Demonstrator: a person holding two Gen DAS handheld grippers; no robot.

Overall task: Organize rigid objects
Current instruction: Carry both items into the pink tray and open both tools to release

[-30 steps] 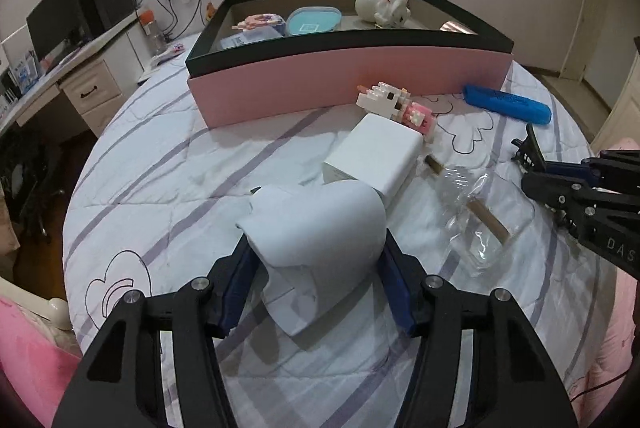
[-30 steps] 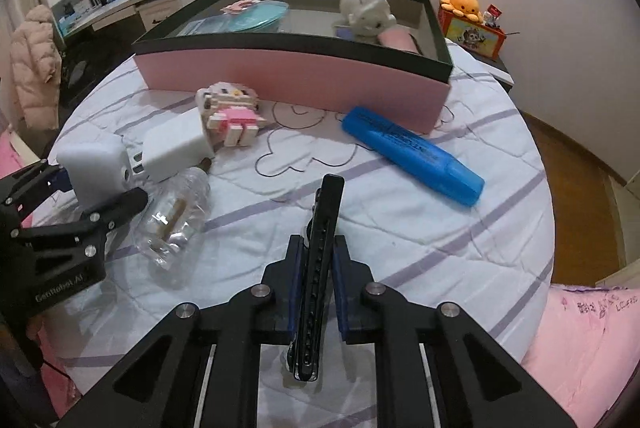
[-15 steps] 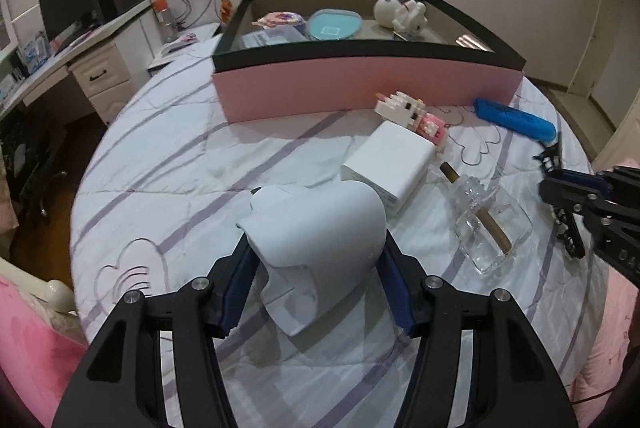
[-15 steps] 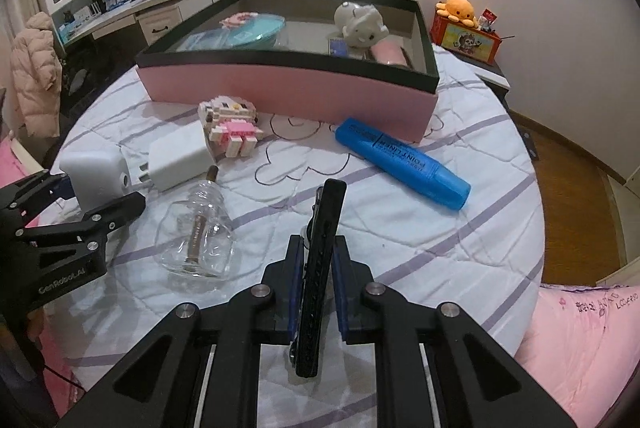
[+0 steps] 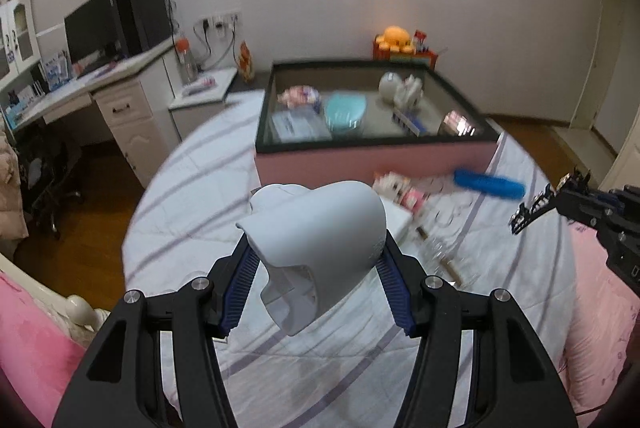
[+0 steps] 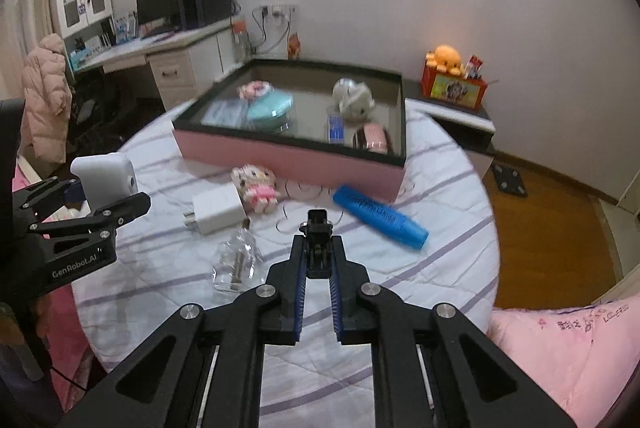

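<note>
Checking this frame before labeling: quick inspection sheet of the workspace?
Surface: round table, white cloth with purple stripes.
Job's things: pink box holding several items; blue marker, white charger, block figure and glass bottle on the cloth.
Clutter: nothing seen.
Grippers: left gripper shut on white device; right gripper shut on black hair clip.
Cables: wall socket leads.
Surroundings: desk with monitor, orange plush.
</note>
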